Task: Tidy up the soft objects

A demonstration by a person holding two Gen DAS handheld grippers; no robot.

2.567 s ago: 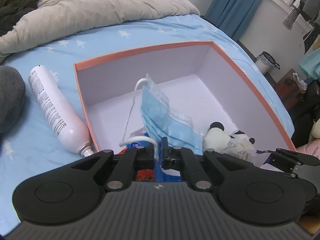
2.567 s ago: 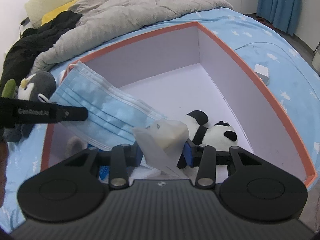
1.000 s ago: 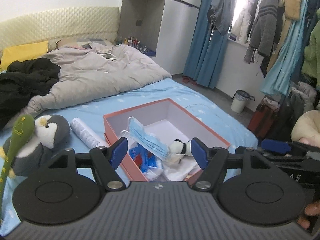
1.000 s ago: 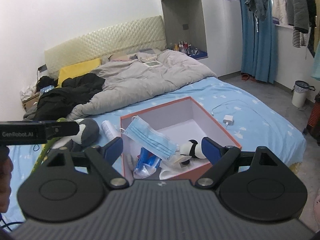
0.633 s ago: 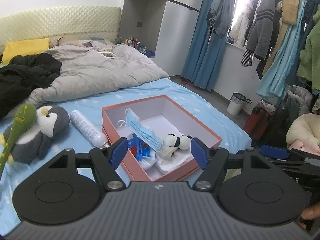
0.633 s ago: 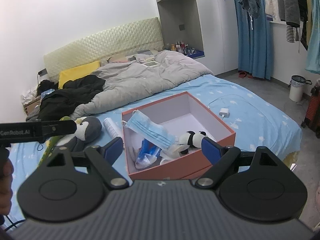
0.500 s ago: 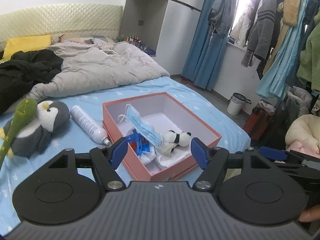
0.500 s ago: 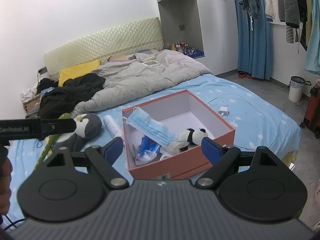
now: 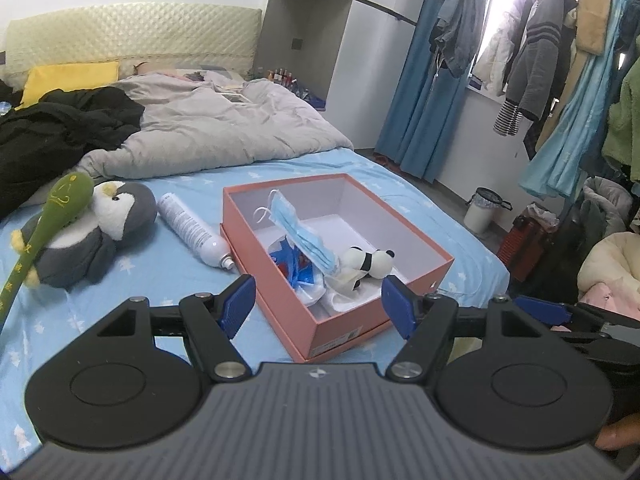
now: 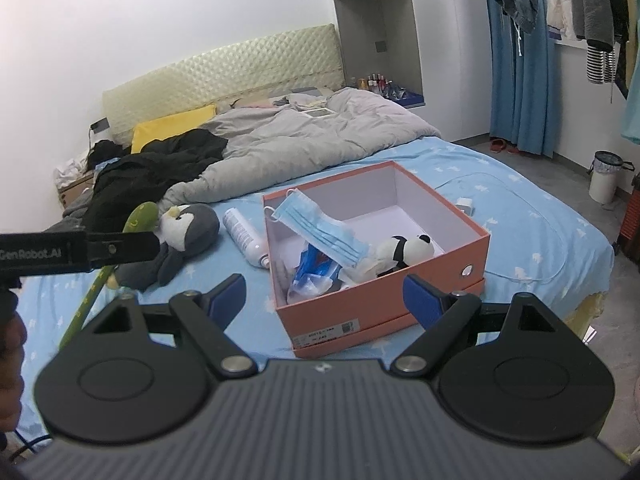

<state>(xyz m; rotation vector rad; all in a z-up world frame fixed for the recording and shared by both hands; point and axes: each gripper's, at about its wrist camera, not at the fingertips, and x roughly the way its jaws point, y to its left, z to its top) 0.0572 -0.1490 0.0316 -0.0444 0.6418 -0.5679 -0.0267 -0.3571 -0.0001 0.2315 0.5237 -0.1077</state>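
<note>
An orange box (image 9: 280,296) (image 10: 384,300) stands on the blue bed. Inside it lie a blue face mask (image 9: 304,236) (image 10: 320,232), a panda plush (image 9: 368,262) (image 10: 404,250), a blue-and-red packet (image 9: 294,264) (image 10: 312,268) and white bags. A grey penguin plush (image 9: 92,232) (image 10: 180,240) with a green stick toy (image 9: 52,216) (image 10: 136,218) lies left of the box. My left gripper (image 9: 318,306) is open and empty, held back from the box. My right gripper (image 10: 324,296) is open and empty, also held back.
A white spray can (image 9: 192,232) (image 10: 244,236) lies between penguin and box. A grey duvet (image 9: 224,132) and black clothes (image 9: 52,132) cover the far bed. A white charger and cable (image 10: 466,206) lie right of the box. A bin (image 9: 484,208) and hanging clothes stand at the right.
Both grippers let go of the mask and the bag in the box, opened wide and pulled far back from the box. The mask now rests on the box's contents.
</note>
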